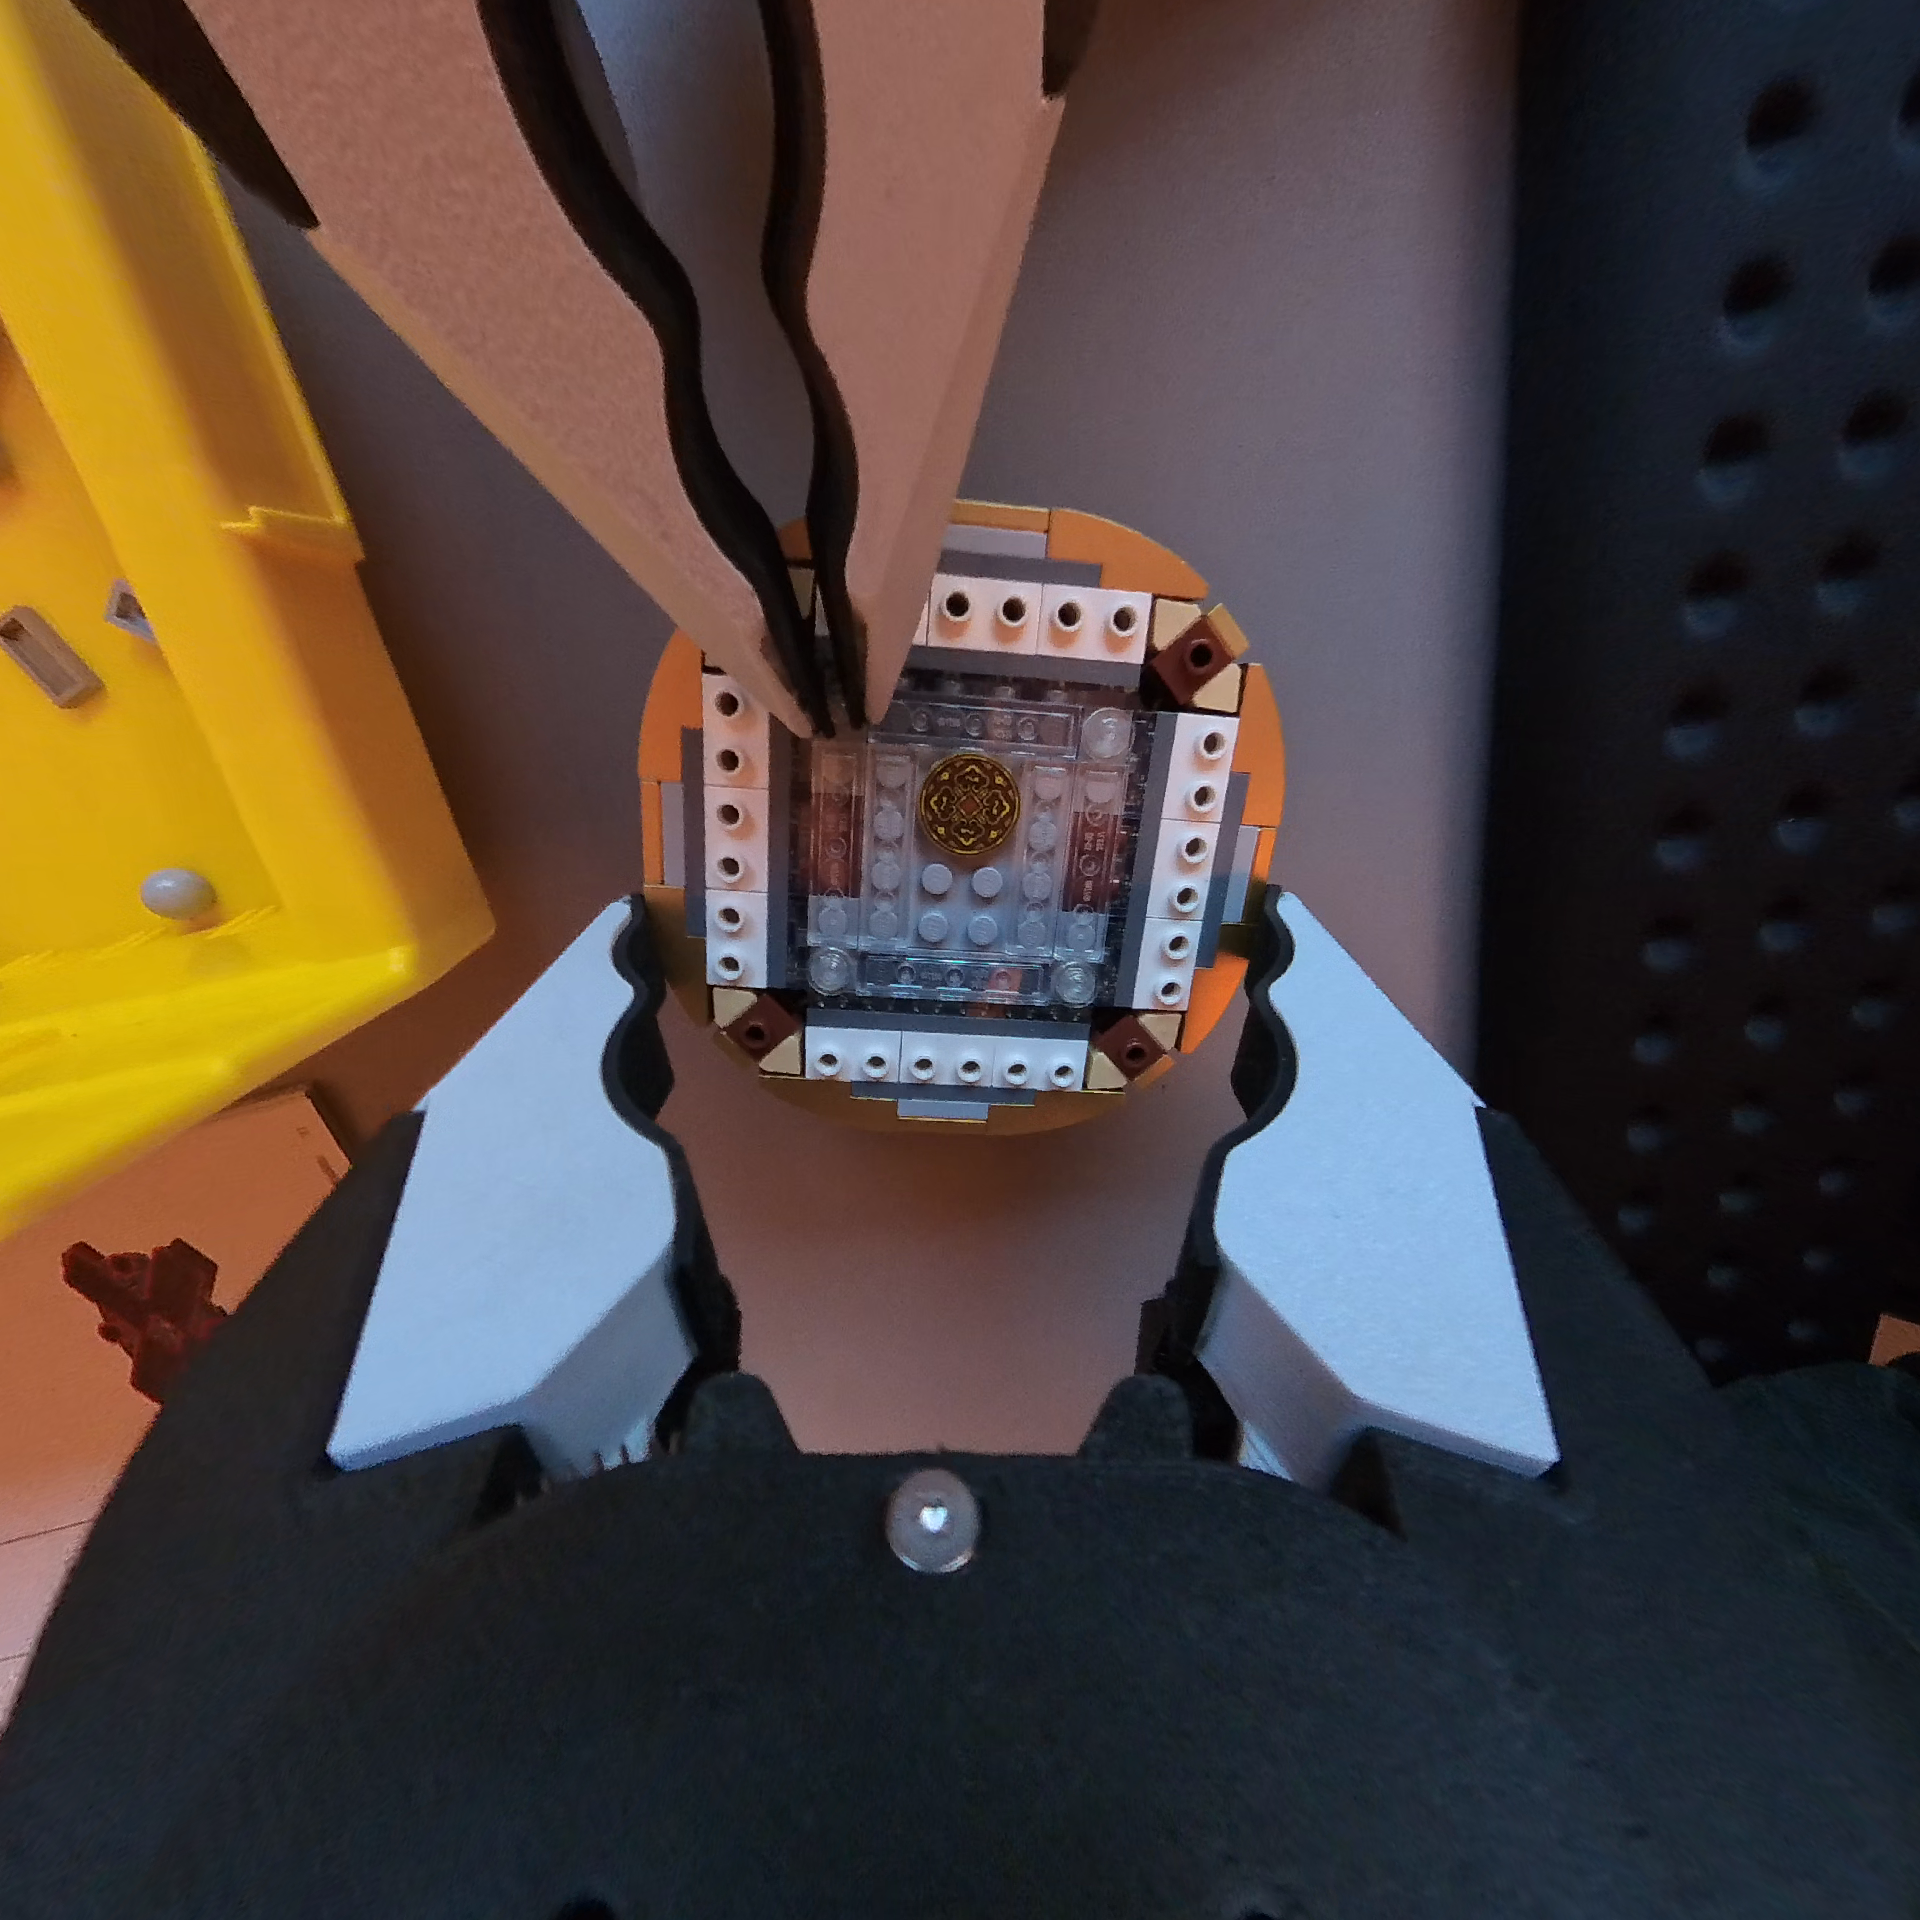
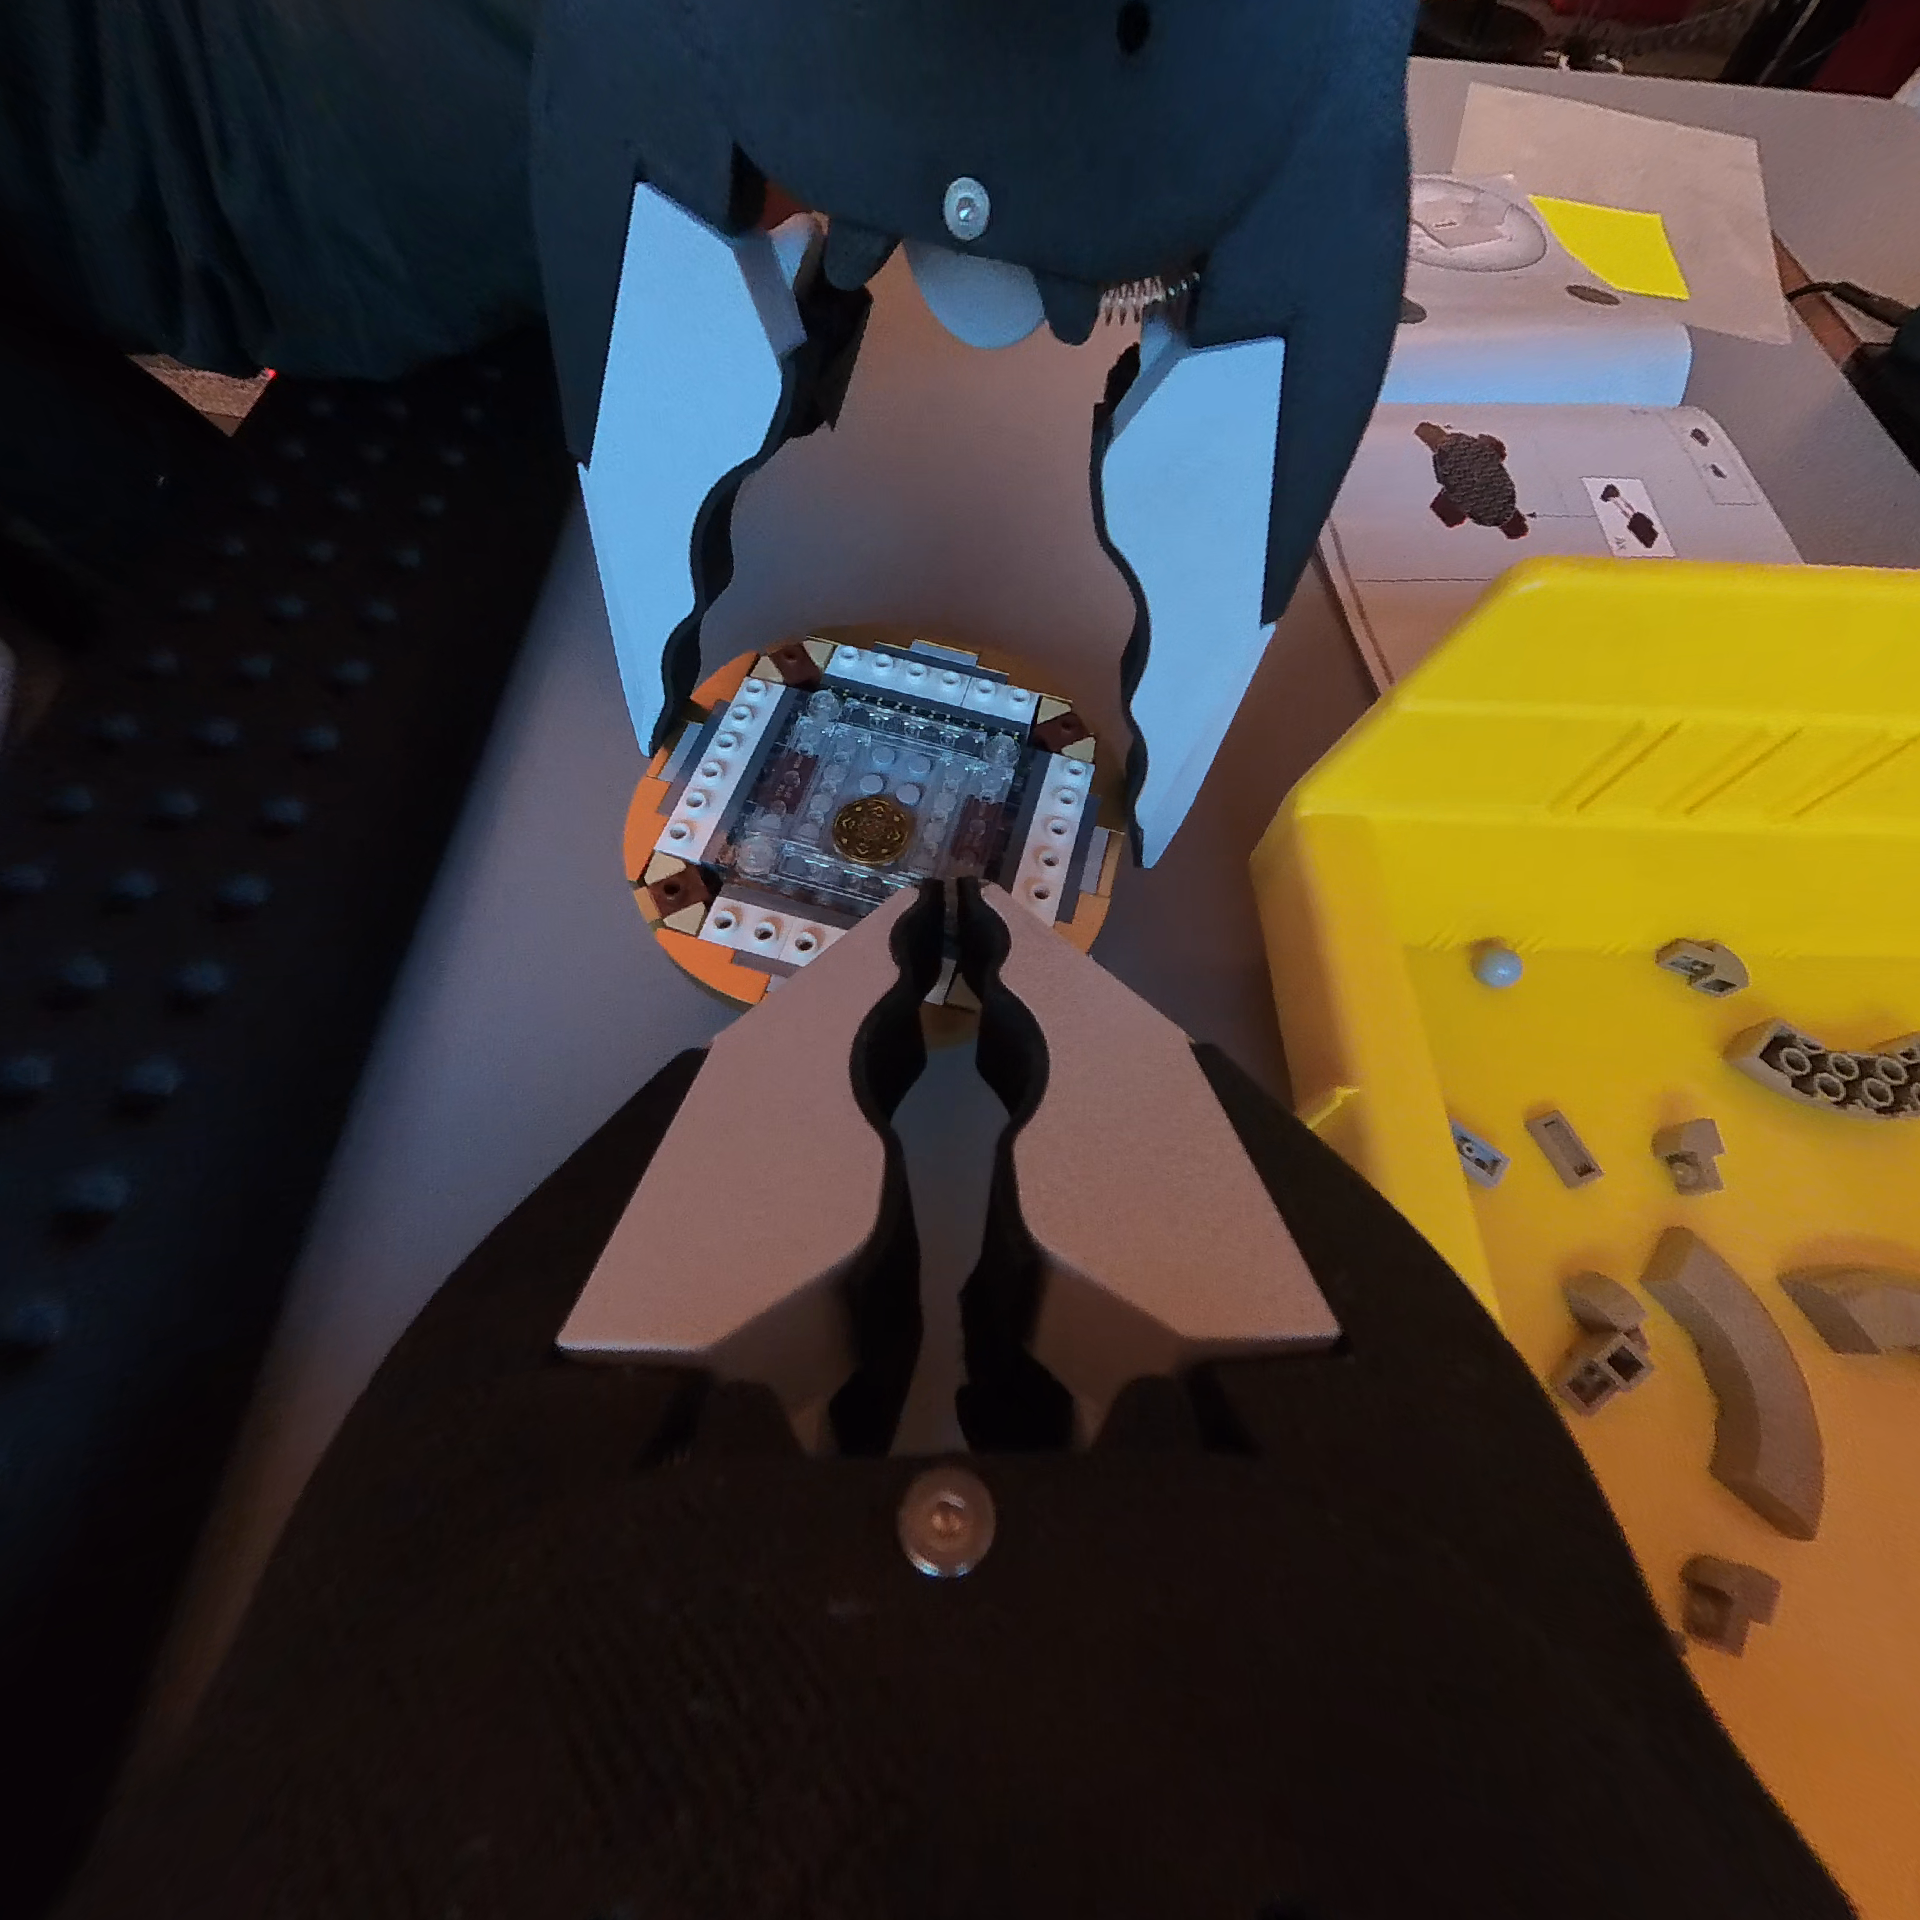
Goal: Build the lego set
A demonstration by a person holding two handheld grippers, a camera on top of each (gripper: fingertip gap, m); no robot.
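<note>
Round orange lego build (image 1: pixel 961 821), flat on table

A pale, smooth tabletop (image 2: pixel 499 997) fills the middle of the scene under dim, mixed light, warm orange on one side and cool blue on the other. Beside it lies a dark mat studded with rows of round dimples (image 1: pixel 1745 831), touching the tabletop's edge. At the far end, white sheets of paper (image 2: pixel 1600 208) lie flat, a small yellow square note (image 2: pixel 1608 247) resting on top.
</note>
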